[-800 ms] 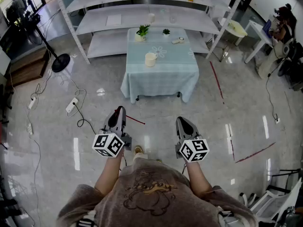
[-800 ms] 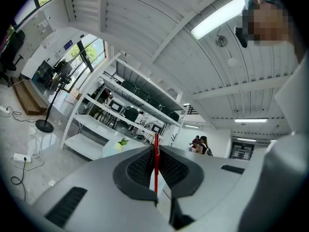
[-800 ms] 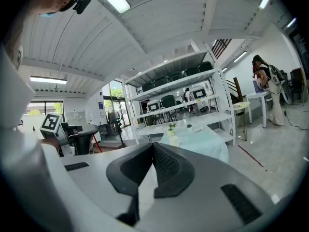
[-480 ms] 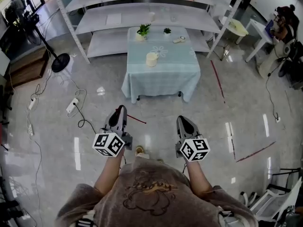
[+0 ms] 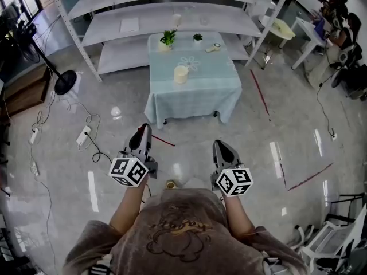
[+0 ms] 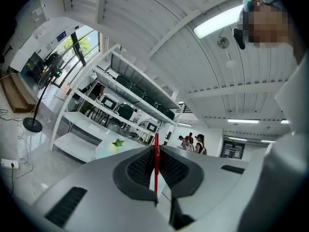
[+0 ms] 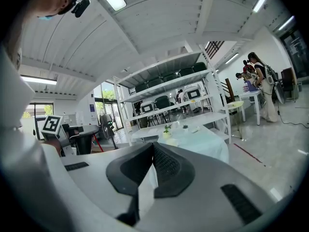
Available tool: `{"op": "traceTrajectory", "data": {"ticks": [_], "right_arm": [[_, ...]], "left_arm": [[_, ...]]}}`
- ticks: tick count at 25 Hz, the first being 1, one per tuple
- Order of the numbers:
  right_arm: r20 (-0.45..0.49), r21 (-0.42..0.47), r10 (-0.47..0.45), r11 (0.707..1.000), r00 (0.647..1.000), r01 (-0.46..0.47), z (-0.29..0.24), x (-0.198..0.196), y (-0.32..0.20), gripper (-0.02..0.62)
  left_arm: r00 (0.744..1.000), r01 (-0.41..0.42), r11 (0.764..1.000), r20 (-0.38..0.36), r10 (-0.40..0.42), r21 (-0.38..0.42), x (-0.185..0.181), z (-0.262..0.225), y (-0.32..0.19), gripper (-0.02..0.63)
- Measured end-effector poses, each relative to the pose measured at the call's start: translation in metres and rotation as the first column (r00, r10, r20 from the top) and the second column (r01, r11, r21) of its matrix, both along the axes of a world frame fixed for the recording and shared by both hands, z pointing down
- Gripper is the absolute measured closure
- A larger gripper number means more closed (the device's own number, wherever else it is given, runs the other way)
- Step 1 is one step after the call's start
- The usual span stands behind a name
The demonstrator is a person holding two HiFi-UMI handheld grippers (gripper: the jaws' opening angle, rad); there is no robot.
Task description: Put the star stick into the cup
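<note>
Standing well back from the table (image 5: 195, 99) bearing the cup (image 5: 181, 74), the person holds the left gripper (image 5: 143, 132) with fingers clamped on the upright red star stick (image 6: 155, 166), the right gripper (image 5: 221, 146) with fingers pressed together, empty.

Star stick (image 6: 155, 143) half hidden inside left tool (image 6: 155, 152)

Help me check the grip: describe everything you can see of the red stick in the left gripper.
The red stick is a thin, straight, plain red rod, smooth like plastic. In the left gripper view it stands upright, pinched from both sides by the left gripper's dark ribbed fingers, which are closed on it. Its upper end pokes just above them, and no star shows there. Its lower end runs down out of sight. Nothing else touches it.
</note>
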State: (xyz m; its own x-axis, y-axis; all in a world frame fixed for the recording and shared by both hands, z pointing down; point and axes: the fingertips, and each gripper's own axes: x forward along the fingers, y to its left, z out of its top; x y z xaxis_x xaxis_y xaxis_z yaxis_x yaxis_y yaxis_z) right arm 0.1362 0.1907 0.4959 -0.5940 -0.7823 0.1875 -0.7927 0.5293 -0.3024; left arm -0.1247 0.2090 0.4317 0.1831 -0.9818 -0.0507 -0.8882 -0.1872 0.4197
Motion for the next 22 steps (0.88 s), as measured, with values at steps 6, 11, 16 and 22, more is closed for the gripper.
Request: {"op": "traceTrajectory", "data": {"ticks": [6,11,16,22], "right_arm": [[-0.016,-0.020,0.022,1.000,1.000,-0.023,0.002,-0.013,-0.019,0.594],[-0.016,-0.016,0.036,0.999,0.999,-0.036,0.005,-0.024,-0.040,0.592],[-0.004,-0.010,0.023,1.000,1.000,-0.023,0.011,-0.037,-0.069,0.592],[-0.001,-0.003,-0.003,1.000,1.000,0.003,0.012,-0.053,-0.122,0.594]], "left_arm": [[0.999,-0.029,1.000,-0.016,0.029,0.001,-0.014,-0.003,-0.028,0.575],[0.999,-0.039,0.999,-0.021,0.039,0.011,-0.025,-0.003,-0.050,0.577],[0.999,-0.035,0.999,-0.036,0.035,0.017,-0.035,0.002,-0.075,0.575],[0.999,-0.020,1.000,-0.035,0.020,0.017,-0.047,0.006,-0.122,0.575]]}}
